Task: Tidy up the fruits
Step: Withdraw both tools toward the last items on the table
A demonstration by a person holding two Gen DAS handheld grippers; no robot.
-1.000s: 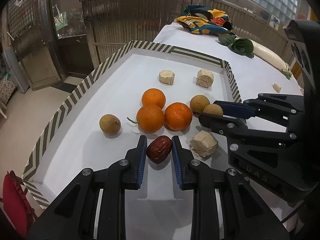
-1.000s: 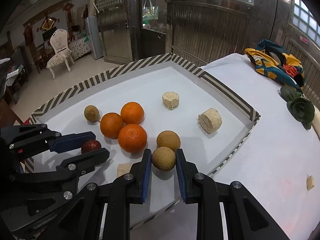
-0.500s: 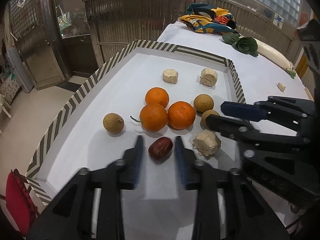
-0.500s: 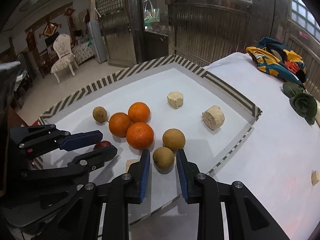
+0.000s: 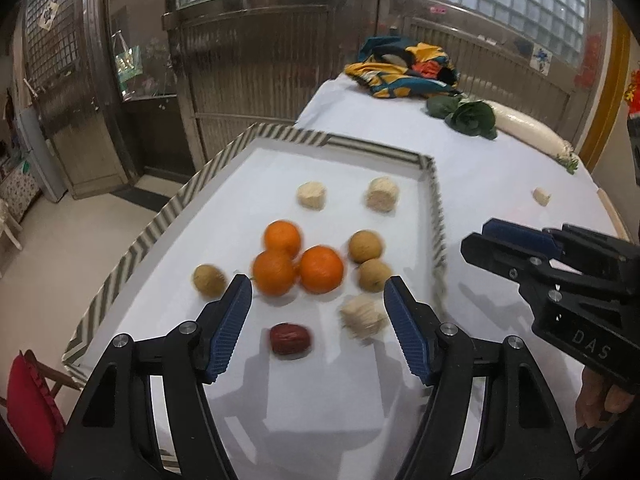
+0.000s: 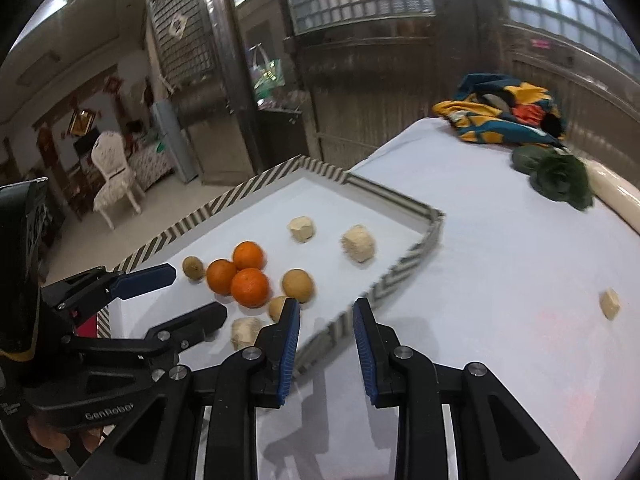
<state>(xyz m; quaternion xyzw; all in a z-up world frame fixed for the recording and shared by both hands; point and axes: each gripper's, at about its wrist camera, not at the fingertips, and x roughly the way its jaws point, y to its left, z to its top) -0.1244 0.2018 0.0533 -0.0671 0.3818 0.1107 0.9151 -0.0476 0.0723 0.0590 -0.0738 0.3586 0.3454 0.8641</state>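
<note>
1. Left gripper (image 5: 318, 298): fingers spread wide, nothing between the pads. Its jaws have just been opening. The red date (image 5: 289, 340) lies free on the white tray floor, lower centre of the left wrist frame, below and between the two blue pads, touching neither.
2. Right gripper (image 6: 326, 326): fingers parted with a clear gap and nothing pinched. In its own view the tips sit at bottom centre, over the striped tray wall (image 6: 400, 270) and the white cloth beside it. Seen from the left wrist, it is at the right edge, outside the tray.
3. Tray: white floor, grey-and-white striped rim (image 5: 132, 252), resting on a table (image 5: 500, 184) covered in white cloth.
4. Fruit in the tray, centre of the left wrist frame: three oranges (image 5: 320, 268) clustered and touching. Two brown round fruits (image 5: 364, 246) sit just to the right of the cluster, one above the other. A third brown fruit (image 5: 208, 280) sits apart at the left, next to the left finger tip.
5. Pale cut pieces: one (image 5: 362, 316) just right of the date, near the right finger. Two more (image 5: 382, 200) lie toward the upper part of the tray, well apart from the fruit.
6. Outside the tray, right side: a small pale chunk (image 6: 610, 304) on the cloth. Upper right: green leaves (image 5: 470, 118), a long white vegetable (image 5: 528, 132), a patterned cloth bundle (image 5: 400, 68).
7. Image is slightly motion-blurred; fruit edges soft.
</note>
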